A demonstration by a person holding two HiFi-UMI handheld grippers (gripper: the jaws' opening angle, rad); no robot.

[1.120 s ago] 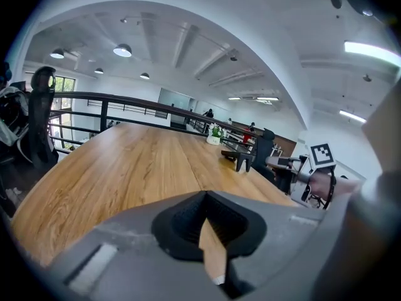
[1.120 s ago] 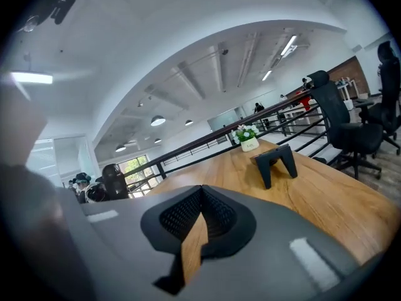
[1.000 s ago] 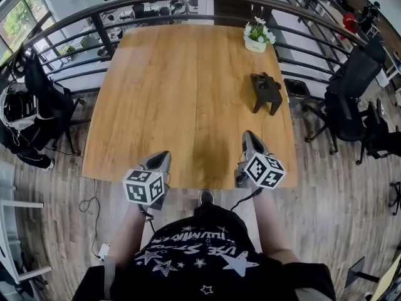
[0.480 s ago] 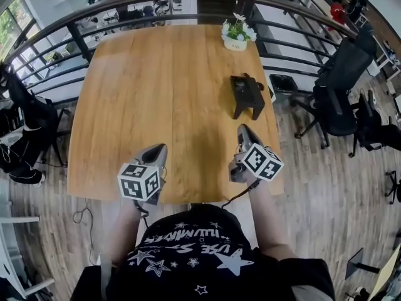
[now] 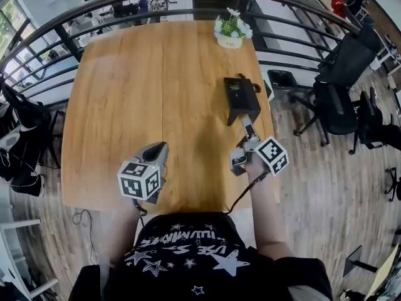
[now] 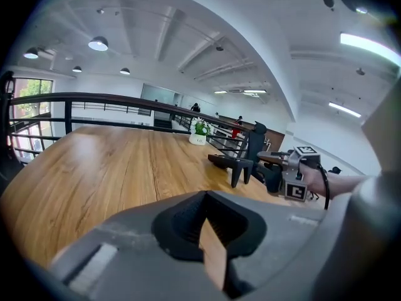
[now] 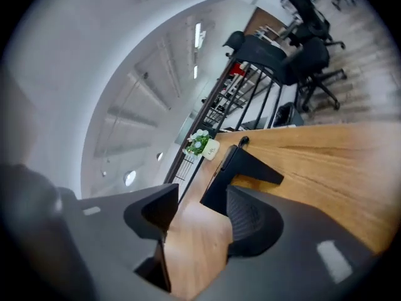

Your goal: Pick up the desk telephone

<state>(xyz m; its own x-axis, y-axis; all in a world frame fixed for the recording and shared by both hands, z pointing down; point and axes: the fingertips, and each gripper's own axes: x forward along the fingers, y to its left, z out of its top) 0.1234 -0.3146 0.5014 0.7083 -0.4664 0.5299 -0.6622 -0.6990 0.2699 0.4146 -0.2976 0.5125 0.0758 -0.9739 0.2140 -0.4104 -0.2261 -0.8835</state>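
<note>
Head view shows the phone [image 5: 241, 99] standing on the table [image 5: 144, 74] just ahead of the right gripper [image 5: 249, 128], whose empty jaws are opening, while the left gripper [image 5: 159, 149] beside it has its jaws pressed together.

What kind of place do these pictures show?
Probably an open-plan office, perhaps on an upper level: a wooden table stands beside a black railing, black office chairs stand nearby, and a desk telephone stands on the table.
</note>
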